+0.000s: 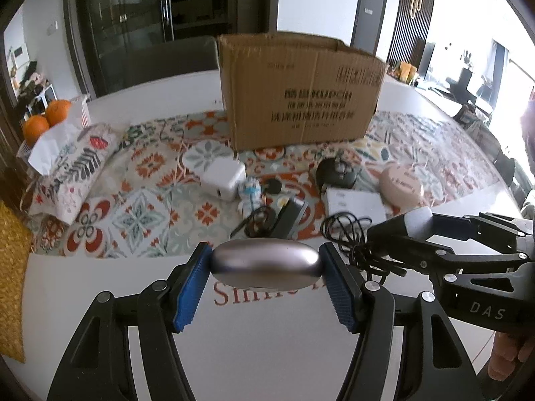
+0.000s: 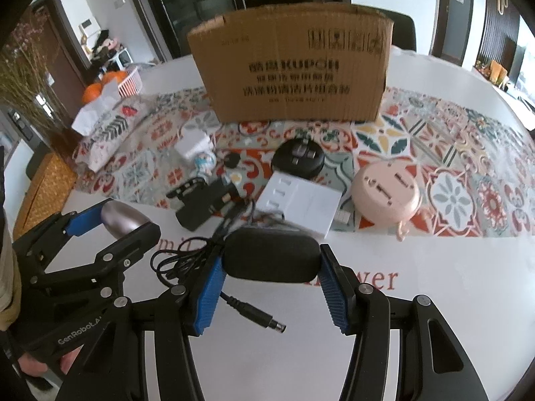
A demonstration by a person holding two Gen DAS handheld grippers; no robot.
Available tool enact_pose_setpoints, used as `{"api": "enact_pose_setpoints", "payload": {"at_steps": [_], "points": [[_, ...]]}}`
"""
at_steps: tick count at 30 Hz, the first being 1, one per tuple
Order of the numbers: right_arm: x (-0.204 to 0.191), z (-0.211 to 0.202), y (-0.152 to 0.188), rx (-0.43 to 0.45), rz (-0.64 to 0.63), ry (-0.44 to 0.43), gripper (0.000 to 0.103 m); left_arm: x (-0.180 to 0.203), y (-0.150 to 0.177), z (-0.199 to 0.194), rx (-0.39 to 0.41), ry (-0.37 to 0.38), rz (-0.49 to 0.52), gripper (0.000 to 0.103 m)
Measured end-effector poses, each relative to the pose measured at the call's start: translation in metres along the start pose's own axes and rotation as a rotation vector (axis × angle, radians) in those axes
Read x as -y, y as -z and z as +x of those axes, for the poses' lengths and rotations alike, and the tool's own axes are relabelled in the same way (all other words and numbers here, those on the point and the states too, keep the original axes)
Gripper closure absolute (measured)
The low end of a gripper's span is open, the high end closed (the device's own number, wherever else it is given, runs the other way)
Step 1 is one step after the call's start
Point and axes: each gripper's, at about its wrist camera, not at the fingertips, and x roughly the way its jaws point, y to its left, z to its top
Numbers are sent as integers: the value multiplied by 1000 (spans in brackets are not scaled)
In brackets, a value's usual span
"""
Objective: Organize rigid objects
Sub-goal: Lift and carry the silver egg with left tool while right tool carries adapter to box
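Note:
My left gripper (image 1: 265, 262) is shut on a smooth silver oval case (image 1: 265, 264), held above the white table's near edge; it also shows in the right wrist view (image 2: 122, 220). My right gripper (image 2: 271, 264) is shut on a black power adapter (image 2: 271, 260) whose cable (image 2: 187, 260) and plug (image 2: 264, 317) dangle below. In the left wrist view the right gripper (image 1: 394, 230) is at the right, with the cable (image 1: 354, 234) hanging. An open cardboard box (image 1: 301, 90) stands at the back of the patterned mat.
On the mat lie a white charger (image 1: 222, 175), a small figurine (image 1: 249, 193), a black adapter (image 2: 200, 207), a black round plug (image 2: 297, 158), a white box (image 2: 301, 204) and a pink round case (image 2: 388, 193). A tissue pack (image 1: 77, 167) and oranges (image 1: 46, 120) sit left.

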Motion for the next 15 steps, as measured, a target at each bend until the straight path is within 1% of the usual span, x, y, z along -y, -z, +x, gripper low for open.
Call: {"api": "enact_pose_setpoints", "payload": {"at_steps": [5,15], "points": [[1,-16,-8,52,5,3,48,4,-11,-12,43,-9,10,38],[3,-43,-28,139,1,7,48,8,-40,-31,111,0,-2,38]]}}
